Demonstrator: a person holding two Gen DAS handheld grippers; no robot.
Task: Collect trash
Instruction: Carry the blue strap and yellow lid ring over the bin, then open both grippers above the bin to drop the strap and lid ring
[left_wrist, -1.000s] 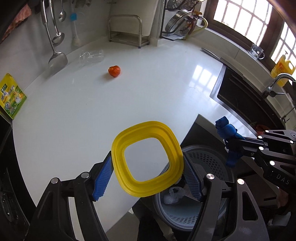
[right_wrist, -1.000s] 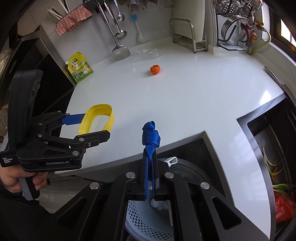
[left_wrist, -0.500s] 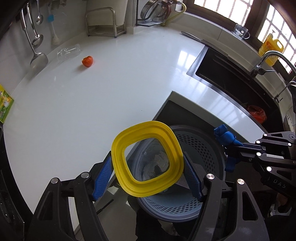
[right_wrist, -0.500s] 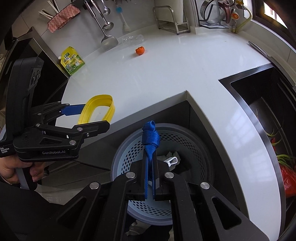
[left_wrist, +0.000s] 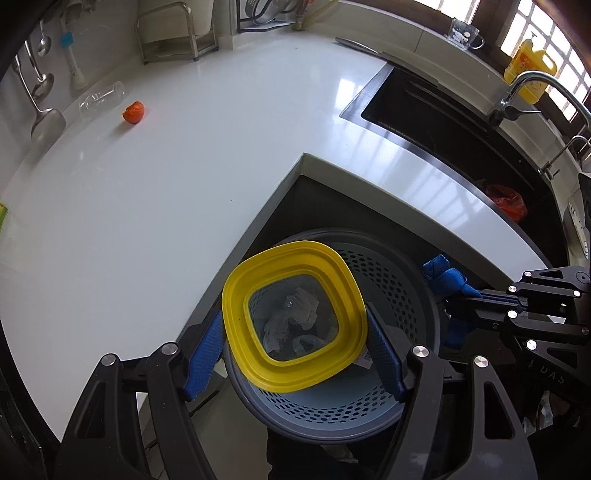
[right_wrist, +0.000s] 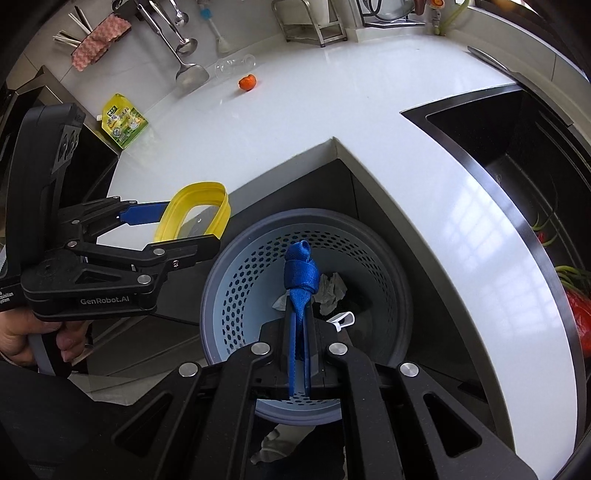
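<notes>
Both grippers now moved off worktop to above perforated trash basket. Left gripper jaws clamped on yellow lid — held over basket's crumpled paper. Right gripper jaws pressed together on knotted blue strap. Orange peel, clear bottle far back on worktop.

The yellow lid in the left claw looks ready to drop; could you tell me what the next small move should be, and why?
Probably open the left claw to release the yellow lid. In its own view the lid sits over the perforated grey bin, with crumpled paper trash visible through its clear centre. From the right wrist view it looks nearer the rim, so nudging it inward first may be safer.
</notes>
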